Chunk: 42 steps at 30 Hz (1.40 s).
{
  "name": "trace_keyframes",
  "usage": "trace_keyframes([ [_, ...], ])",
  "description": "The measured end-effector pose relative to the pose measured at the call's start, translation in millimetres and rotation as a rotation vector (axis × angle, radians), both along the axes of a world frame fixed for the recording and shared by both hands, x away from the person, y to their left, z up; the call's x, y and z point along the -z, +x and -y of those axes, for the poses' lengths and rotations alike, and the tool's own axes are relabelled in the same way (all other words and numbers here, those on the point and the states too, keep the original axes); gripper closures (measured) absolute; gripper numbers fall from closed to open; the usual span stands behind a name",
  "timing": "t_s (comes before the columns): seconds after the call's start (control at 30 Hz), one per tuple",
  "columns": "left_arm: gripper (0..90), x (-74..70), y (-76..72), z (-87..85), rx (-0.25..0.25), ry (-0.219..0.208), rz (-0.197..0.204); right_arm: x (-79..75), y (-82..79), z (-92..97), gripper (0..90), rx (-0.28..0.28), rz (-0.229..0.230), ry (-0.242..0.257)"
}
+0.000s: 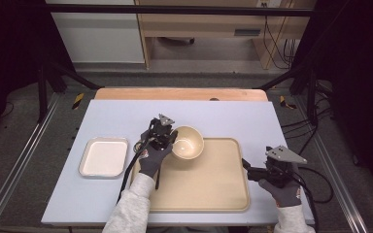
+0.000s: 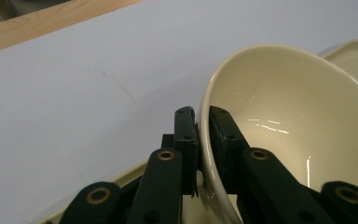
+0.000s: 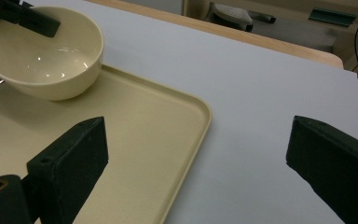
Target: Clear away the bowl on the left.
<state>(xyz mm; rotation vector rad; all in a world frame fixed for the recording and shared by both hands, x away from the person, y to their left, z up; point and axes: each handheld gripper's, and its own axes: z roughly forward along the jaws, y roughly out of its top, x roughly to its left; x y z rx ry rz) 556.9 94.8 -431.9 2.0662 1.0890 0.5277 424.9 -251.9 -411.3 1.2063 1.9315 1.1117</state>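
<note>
The left gripper [image 2: 203, 122] has its jaws clenched on the rim of the cream bowl [image 1: 187, 141] above the tray [image 1: 209, 184], while the right gripper [image 3: 196, 158] hangs released beside it.

The left hand-held gripper [image 1: 173, 138] sits at about 11 o'clock from the person, its jaws pinched close together on a thin rim, the gloved left hand [image 1: 151, 160] and grey sleeve reaching forward. The right hand-held gripper [image 1: 245, 167], at about 2 o'clock, points toward 9 o'clock with jaws spread wide and nothing between them, held low in the gloved right hand [image 1: 284, 190].
</note>
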Motion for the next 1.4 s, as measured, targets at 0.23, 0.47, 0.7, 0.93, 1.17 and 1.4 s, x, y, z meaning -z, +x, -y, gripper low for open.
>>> trace_keyframes([
  [0.23, 82.6, 4.5, 4.1, -3.5, -0.006, -0.009, -0.020, 0.9, 0.7, -0.7, 5.5, -0.004, 0.000, -0.007],
  [0.47, 81.3, 8.2, 6.2, -7.1, -0.010, 0.024, -0.045, -0.2, -0.1, 0.8, 5.2, -0.001, 0.004, -0.004],
  [0.7, 80.1, 13.3, 8.3, -10.4, -0.013, 0.025, -0.058, 0.1, 0.0, -0.1, 4.6, -0.001, -0.001, 0.000],
  [0.93, 77.3, 12.7, 6.9, -11.1, -0.002, 0.034, -0.055, -0.9, -0.6, 1.0, 4.0, -0.004, 0.003, 0.003],
  [1.17, 62.6, 2.7, -2.7, -20.7, 0.009, -0.002, -0.023, -0.9, -0.6, 1.1, 3.9, -0.002, 0.003, 0.004],
  [1.4, 49.1, -15.1, -25.1, -33.9, 0.045, -0.040, 0.033, -1.1, -1.1, 1.2, 3.8, 0.002, 0.001, 0.002],
])
